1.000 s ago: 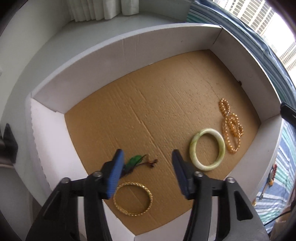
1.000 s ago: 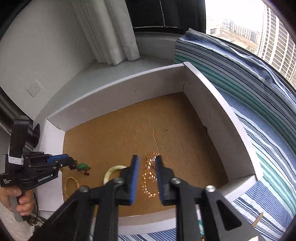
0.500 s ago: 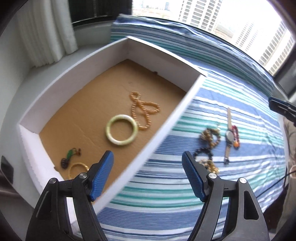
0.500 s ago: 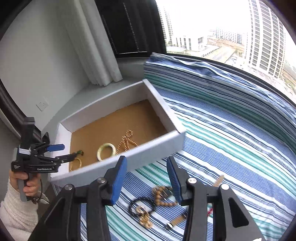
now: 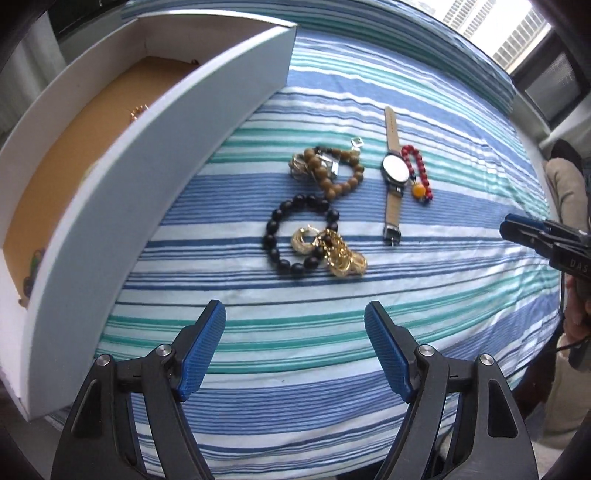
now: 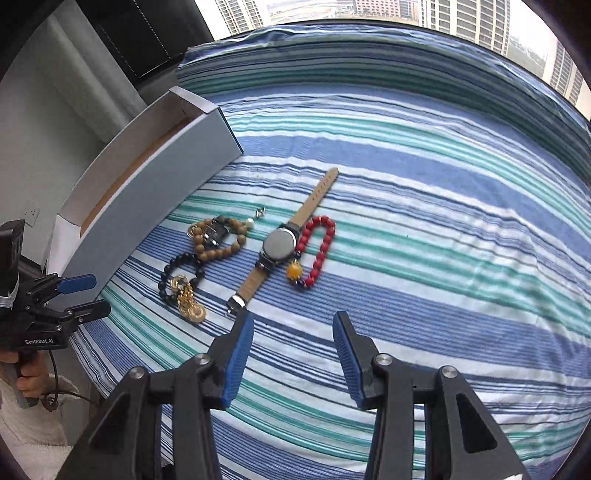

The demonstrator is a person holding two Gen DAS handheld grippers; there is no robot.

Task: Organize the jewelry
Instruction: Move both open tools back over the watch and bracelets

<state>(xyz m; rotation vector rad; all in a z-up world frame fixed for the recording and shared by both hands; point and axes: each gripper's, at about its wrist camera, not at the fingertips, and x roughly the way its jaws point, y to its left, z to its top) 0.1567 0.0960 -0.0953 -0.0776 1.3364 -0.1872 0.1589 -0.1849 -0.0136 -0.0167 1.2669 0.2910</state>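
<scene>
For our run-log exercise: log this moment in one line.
left gripper: open, empty | right gripper: open, empty | watch, bracelets: on bedspread

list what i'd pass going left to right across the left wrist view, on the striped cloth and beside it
white box → black bead bracelet → watch → red bead bracelet → right gripper at the frame's right edge

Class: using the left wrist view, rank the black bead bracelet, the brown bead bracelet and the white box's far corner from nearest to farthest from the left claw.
1. black bead bracelet, just ahead of the left claw, centre of the striped cloth.
2. brown bead bracelet, directly beyond the black one.
3. far corner of the white box, top left.
</scene>
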